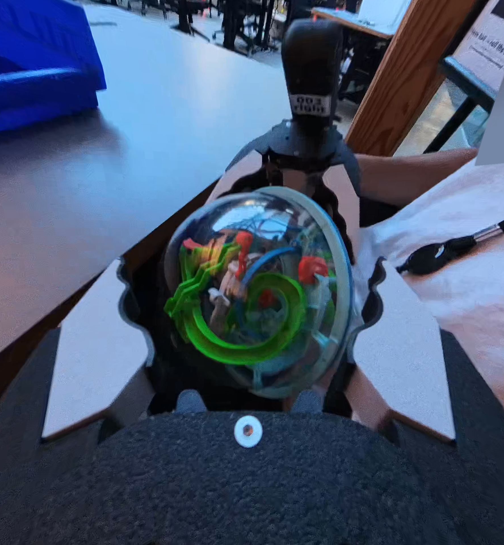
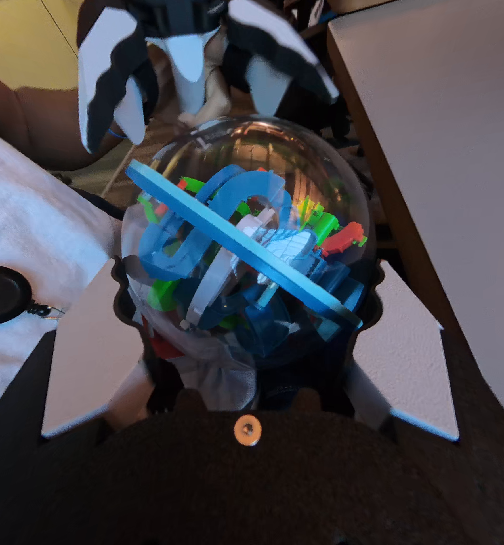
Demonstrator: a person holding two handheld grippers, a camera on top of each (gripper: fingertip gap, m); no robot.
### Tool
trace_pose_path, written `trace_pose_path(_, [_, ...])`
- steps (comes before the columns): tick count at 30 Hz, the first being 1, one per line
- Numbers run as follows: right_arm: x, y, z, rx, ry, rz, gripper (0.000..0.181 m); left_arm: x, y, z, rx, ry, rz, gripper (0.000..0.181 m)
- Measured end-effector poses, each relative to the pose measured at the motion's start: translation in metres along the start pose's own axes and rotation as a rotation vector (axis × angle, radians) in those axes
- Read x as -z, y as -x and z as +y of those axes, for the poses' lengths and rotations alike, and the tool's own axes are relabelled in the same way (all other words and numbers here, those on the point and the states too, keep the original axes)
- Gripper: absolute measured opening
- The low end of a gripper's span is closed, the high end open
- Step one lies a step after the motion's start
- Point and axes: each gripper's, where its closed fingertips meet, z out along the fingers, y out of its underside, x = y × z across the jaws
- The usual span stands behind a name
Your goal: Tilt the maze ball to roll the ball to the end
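The maze ball (image 1: 253,295) is a clear sphere with green, blue and red tracks and a pale blue ring, held in the air beside the table edge. My right gripper (image 2: 248,262) is shut on the maze ball (image 2: 245,244), with a finger pressed on each side. The right gripper also shows in the left wrist view (image 1: 286,188), behind the ball. My left gripper (image 1: 250,265) stands wide around the ball, with a dark gap at its left finger (image 1: 97,339). In the right wrist view the left gripper (image 2: 212,118) sits just beyond the ball, apart from it. The small inner ball is not discernible.
A pale table (image 1: 156,124) lies to the left, with a blue bin (image 1: 32,65) at its far corner. The table also shows in the right wrist view (image 2: 451,147). A wooden post (image 1: 398,73) stands behind. A person's white shirt (image 1: 451,212) with a black clip (image 1: 439,253) is close by.
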Motion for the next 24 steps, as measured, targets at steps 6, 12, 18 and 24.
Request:
trace_pose_path(6, [-0.003,-0.005,-0.003,-0.019,-0.097,-0.033,0.155,-0.010,0.001,0.065,-0.133,0.288,-0.171,0.125])
trace_pose_path(12, [-0.003,-0.010,-0.014,-0.132,-0.045,-0.028,0.155,-0.019,0.002,0.067,-0.002,0.260,-0.099,0.114])
trace_pose_path(18, [0.026,-0.017,-0.101,-0.083,0.033,0.121,0.128,-0.015,0.006,0.010,0.149,0.102,0.057,0.158])
trace_pose_path(24, [0.053,-0.052,-0.133,-0.179,0.013,0.176,0.128,-0.022,0.033,-0.045,0.139,-0.020,0.127,0.158])
